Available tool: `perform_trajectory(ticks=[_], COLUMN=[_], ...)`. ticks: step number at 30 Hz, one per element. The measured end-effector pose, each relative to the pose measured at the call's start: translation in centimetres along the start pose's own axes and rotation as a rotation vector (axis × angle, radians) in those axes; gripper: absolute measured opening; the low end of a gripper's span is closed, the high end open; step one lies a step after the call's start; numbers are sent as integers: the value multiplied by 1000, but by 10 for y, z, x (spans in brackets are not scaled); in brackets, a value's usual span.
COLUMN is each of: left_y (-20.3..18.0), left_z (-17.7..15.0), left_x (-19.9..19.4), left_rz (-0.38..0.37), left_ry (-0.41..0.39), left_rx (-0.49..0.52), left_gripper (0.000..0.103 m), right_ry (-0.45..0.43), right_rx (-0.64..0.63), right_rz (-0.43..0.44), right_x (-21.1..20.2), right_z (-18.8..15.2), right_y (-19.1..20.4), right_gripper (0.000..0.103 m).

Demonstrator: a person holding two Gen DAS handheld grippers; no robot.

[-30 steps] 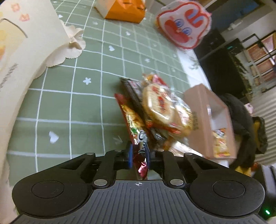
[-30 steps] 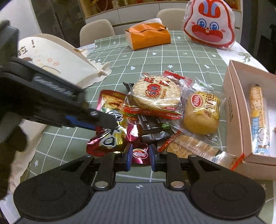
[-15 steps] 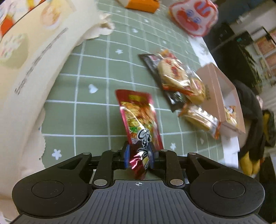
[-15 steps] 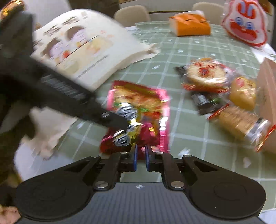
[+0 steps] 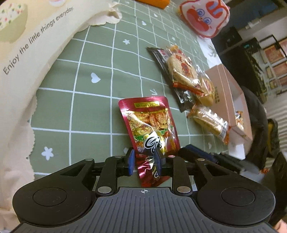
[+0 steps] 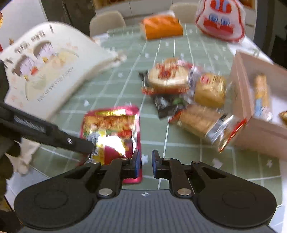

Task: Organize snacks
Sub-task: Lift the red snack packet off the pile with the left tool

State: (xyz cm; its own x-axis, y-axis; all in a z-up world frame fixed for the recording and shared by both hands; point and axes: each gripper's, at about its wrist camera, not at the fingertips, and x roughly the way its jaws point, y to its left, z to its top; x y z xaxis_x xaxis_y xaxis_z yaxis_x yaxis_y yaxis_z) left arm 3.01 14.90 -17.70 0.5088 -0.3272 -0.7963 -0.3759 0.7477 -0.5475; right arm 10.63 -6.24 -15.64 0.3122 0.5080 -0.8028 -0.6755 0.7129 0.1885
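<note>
While the left gripper [image 5: 144,157] had just been opening its jaws, the crumpled lower end of the red snack packet [image 5: 150,121] lay between its blue pads [image 5: 131,162], resting against one pad and clear of the other, so the packet was released rather than pinched. That packet lay flat on the green checked tablecloth [image 5: 89,111], well to the left of the pink box [image 5: 227,86] in the right wrist view, and apart from the other snacks. The right gripper [image 6: 145,161] hovered beside the packet's near corner on the side toward the pink box, its jaws drawn close to a narrow slit with nothing in them. Between the red packet and the pink box sat a loose pile: a round cracker pack [image 5: 183,69] lying over a black packet [image 5: 161,59], a bun pack [image 6: 209,89] just beside the box wall, and a biscuit sleeve [image 5: 209,121] with one end touching the box's near corner. Inside the pink box lay a long stick snack [image 6: 261,93]. Far from the box, beyond the red packet, a cream paper bag [image 5: 26,44] lay on its side. Behind the box stood a rabbit-face bag [image 5: 204,16], and an orange pack [image 6: 161,26] beside that.
</note>
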Motion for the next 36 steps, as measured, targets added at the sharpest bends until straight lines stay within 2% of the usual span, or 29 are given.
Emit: perform_trajectory(ticks=[4,5,8,12,15,18,21,22,25,26,28,30,32,34,36], left_y=[-4,-6,-15,-35,-43,-50,-52,-52,-55,-54,-50,-46,-46,-43,-43], left_z=[6,8,11,8,9,11,11,11,10,10,8,4,0,-6,-10], left_x=[4,6,6,-9,-3,13,19,18,15,14,12,4,-3,-11,-17], left_rz=[-42,-55,-71,-138,-190,-108,-40,-38,-33,-38,-45,-34,-18,-6,15], left_ry=[-45,-56,-68,-88,-63,-34,-49,-54,-53,-45,-35,-57,-75,-79,-77], left_rx=[-19,-24,-22,80,111,132,133,130,156,162,141,131,130,126,138], left_gripper=[52,55,55,54,52,52,51,48,30,29,29,28,26,26,26], right_ry=[-35,-40,-43,-47,-57,-61,-60,-60,-59,-51,-26,-52,-120,-206,-254], right_rx=[-55,-56,-53,-42,-27,-34,-47,-50,-52,-54,-56,-34,-37,-71,-120], right_rz=[-24,-25,-13,-2,11,18,23,26,33,32,21,-7,-53,-129,-178], right_x=[1,1,-1,-4,-8,-9,-10,-10,-12,-12,-15,-28,-45,-59,-61], right_z=[-8,-9,-12,-16,-22,-25,-26,-27,-29,-28,-23,-15,-6,4,13], right_y=[13,14,11,8,5,4,5,5,3,2,-2,-9,-15,-19,-21], right_gripper=[15,15,15,15,15,15,15,15,15,15,19,22,33,60,66])
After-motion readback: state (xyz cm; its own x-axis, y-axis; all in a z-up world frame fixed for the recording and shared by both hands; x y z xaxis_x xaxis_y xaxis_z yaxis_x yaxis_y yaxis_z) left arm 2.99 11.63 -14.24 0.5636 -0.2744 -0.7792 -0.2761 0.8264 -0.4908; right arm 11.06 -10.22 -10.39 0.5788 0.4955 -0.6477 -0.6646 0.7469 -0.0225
